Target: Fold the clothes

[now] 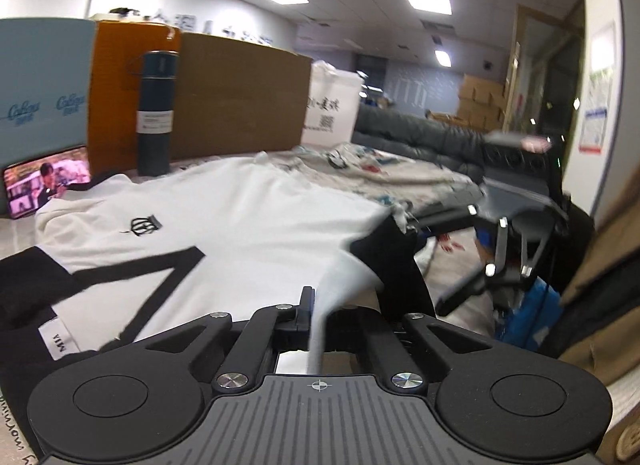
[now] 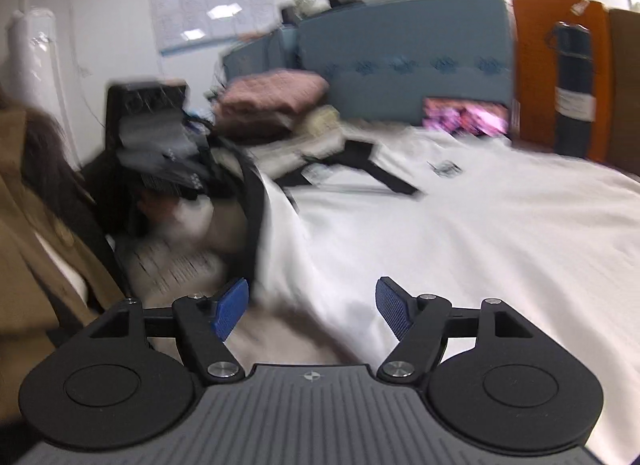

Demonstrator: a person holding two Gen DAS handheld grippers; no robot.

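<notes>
Pinching a fold of the white shirt (image 1: 224, 217), the left gripper (image 1: 310, 305) has its fingers closed tight on the fabric edge, which rises as a blurred white strip between them. Shirt lies spread flat on the table, black stripes forming a V across it, small black logo (image 1: 142, 225) on the chest, neck label (image 1: 58, 339) at lower left. Right gripper (image 2: 312, 307) sits over the shirt's near edge, its 2 blue pads (image 2: 230, 307) standing apart with white cloth below and between them, not pressed by either pad. In the left wrist view the right gripper shows blurred at the far right, near the shirt's black sleeve (image 1: 394, 261). Behind the shirt: dark blue bottle (image 1: 156, 113) upright against an orange box (image 1: 116, 93), a phone (image 1: 46, 181) with a lit screen propped beside it, a patterned cloth (image 1: 384, 173) farther back. Right wrist view is motion-blurred; a brown sleeve (image 2: 32, 233) shows at left, pink folded fabric (image 2: 272, 97) behind.
</notes>
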